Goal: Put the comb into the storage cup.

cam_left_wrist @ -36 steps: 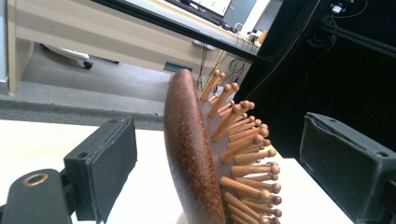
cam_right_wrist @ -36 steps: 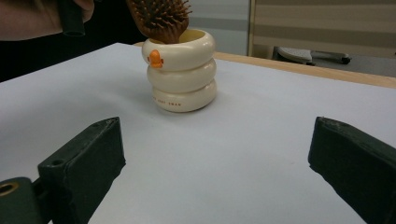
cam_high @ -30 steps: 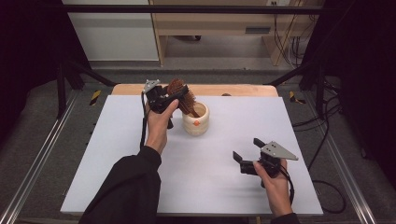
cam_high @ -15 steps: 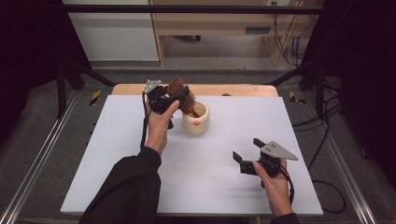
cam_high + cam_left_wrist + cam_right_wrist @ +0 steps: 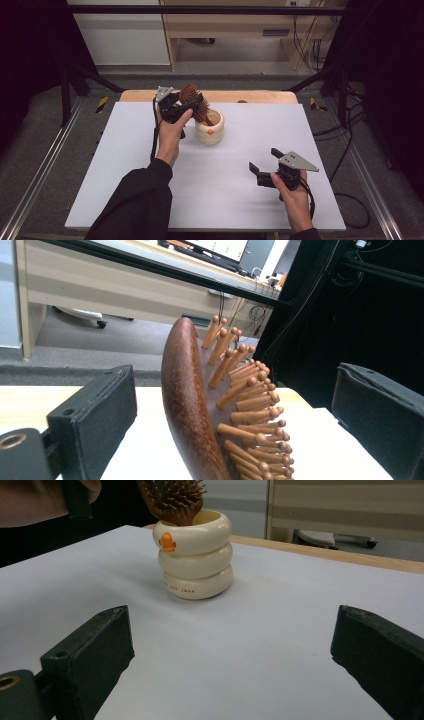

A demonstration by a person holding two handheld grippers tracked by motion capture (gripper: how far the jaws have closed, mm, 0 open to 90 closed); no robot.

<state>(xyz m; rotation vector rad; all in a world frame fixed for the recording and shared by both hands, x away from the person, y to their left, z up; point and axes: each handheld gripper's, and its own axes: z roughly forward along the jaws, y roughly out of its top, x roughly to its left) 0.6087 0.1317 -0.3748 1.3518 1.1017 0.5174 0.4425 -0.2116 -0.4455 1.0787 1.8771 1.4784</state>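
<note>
A white sheet (image 5: 210, 180) covers most of a wooden table (image 5: 260, 96) (its far edge shows bare). Beyond it stands a pale wooden desk (image 5: 240, 25), a white cabinet (image 5: 120, 30) to its left. Cables (image 5: 345, 135) trail over the grey floor (image 5: 45, 150) at the right.

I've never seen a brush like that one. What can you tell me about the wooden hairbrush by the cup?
The dark reddish-brown wooden hairbrush has a smooth, curved oval back and rows of lighter wooden pegs with rounded tips. It stands tilted, its handle end down inside the cream ring-shaped ceramic cup with an orange duck mark, its head above the rim. The left gripper has its jaws on either side of the head; in its own view they stand apart from it.
</note>
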